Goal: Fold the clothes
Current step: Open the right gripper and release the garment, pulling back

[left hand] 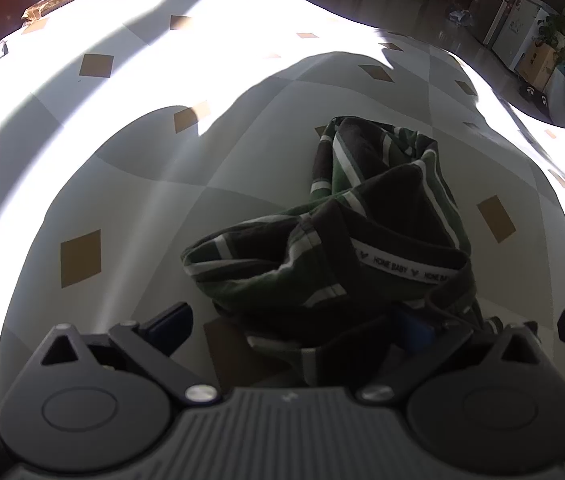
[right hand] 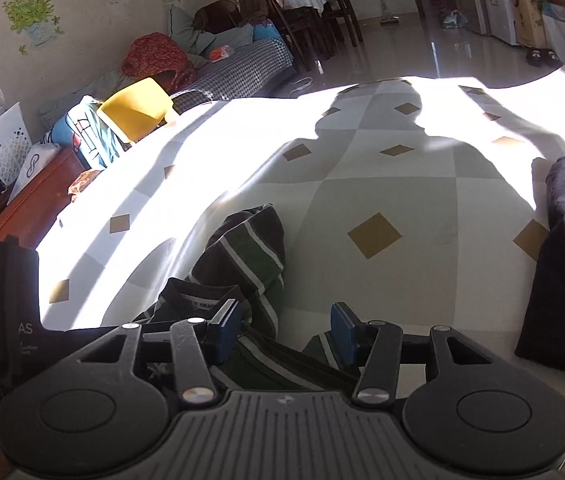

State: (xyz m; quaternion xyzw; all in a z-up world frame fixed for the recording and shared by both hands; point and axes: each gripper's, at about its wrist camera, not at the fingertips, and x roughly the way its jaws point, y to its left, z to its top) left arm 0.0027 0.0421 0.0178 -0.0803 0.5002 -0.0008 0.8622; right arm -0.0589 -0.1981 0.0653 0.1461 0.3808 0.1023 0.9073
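Lying crumpled on table, striped garment between both spread tongs: left, right

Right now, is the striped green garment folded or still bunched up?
Bunched up. The striped garment lies in a twisted heap on the tablecloth, collar band showing, with no flat, squared edges.

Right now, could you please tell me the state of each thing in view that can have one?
Striped garment: crumpled in a heap on the table, not yet folded.
Left gripper: fingers wide apart, garment lying between them, not pinched.
Right gripper: fingers apart, cloth beneath them, not gripped.
Dark folded cloth: lying at the table's right edge, untouched.
Tablecloth: spread flat, partly sunlit.
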